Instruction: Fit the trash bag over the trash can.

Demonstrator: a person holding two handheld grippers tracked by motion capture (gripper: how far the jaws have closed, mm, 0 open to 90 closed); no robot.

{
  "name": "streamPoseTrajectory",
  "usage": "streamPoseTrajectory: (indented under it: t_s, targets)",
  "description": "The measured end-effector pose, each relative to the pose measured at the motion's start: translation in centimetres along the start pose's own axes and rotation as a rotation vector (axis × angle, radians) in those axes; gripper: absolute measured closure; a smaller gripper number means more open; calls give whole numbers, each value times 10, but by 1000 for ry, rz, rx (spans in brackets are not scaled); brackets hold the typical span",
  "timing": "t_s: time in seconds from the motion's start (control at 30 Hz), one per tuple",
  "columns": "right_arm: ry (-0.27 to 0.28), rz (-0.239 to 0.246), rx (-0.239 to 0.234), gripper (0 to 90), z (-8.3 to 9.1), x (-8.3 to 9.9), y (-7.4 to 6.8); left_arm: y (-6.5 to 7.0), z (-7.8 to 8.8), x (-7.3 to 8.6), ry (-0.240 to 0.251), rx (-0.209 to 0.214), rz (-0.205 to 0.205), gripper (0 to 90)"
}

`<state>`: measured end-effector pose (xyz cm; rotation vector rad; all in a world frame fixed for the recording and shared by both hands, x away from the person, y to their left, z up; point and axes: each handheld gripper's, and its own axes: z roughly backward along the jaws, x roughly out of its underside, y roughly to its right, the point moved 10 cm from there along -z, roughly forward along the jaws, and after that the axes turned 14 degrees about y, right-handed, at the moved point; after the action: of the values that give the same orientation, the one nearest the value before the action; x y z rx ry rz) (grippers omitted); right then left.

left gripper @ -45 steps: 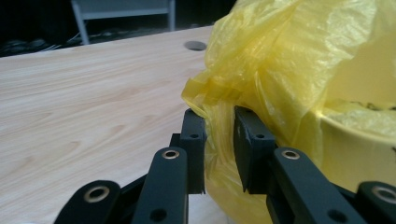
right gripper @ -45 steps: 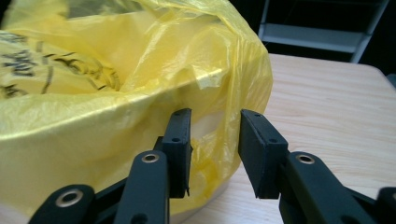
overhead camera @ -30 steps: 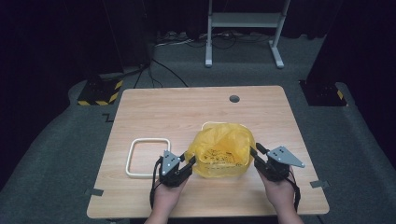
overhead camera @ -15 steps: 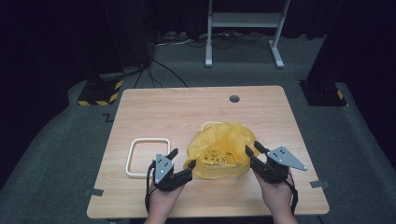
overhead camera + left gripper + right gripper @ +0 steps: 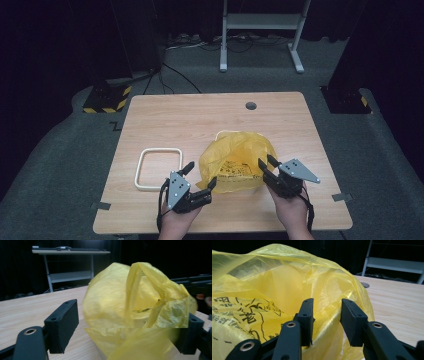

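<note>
Yellow plastic bag (image 5: 239, 162), thin, translucent, crinkled film with black printed characters on the near face, slumped in a rounded heap with a handle loop standing up. It sits lower centre of the high view, on the near right-of-middle part of the tabletop (image 5: 200, 117), which is pale wood-grain laminate, rectangular with rounded corners and a round cable hole (image 5: 251, 106) toward the top. In the left gripper view the bag (image 5: 130, 305) bulges between the jaws, and something pale shows through the film inside.

White ring frame (image 5: 159, 169), a rounded rectangle of thin tube, lies flat just left of the bag, apart from it.

Left gripper (image 5: 199, 176), matte black with a grey three-cornered plate, has just been opening: jaws spread wide, bag film between them but neither pad pressing, so released. Right gripper (image 5: 264, 163) sits at the bag's right edge, jaws partly apart. In the right gripper view (image 5: 326, 315) film lies in the gap and against the left pad; can't tell if it's actually pinched.
</note>
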<state>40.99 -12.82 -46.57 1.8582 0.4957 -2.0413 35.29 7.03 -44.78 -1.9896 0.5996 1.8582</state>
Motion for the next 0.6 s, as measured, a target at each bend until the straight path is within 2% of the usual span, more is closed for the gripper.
streamPoseTrajectory:
  t_s: [0.13, 0.17, 0.23, 0.3, 0.43, 0.47, 0.5, 0.6]
  targets:
    - [20, 6, 13, 627, 2, -2, 0, 5, 1, 3, -13, -4, -49, 172]
    - [29, 8, 18, 625, 3, -4, 1, 6, 1, 4, -12, -3, -39, 164]
    - [41, 6, 26, 630, 3, -5, 2, 9, 1, 3, -2, -4, -48, 153]
    - [10, -5, 36, 628, 2, -2, 3, 11, 0, -3, 9, -6, -61, 149]
    - [-2, -2, 25, 639, 0, 0, 2, 21, -6, -26, 49, 37, -96, 155]
    - [-7, -2, 18, 641, 0, 0, 1, 21, -9, -31, 53, 36, -116, 177]
    - [-9, 0, 18, 640, -1, 0, 0, 20, -13, -35, 47, 34, -140, 235]
    - [-13, 2, 13, 641, -1, 1, 0, 14, -25, -30, -41, 53, -202, 453]
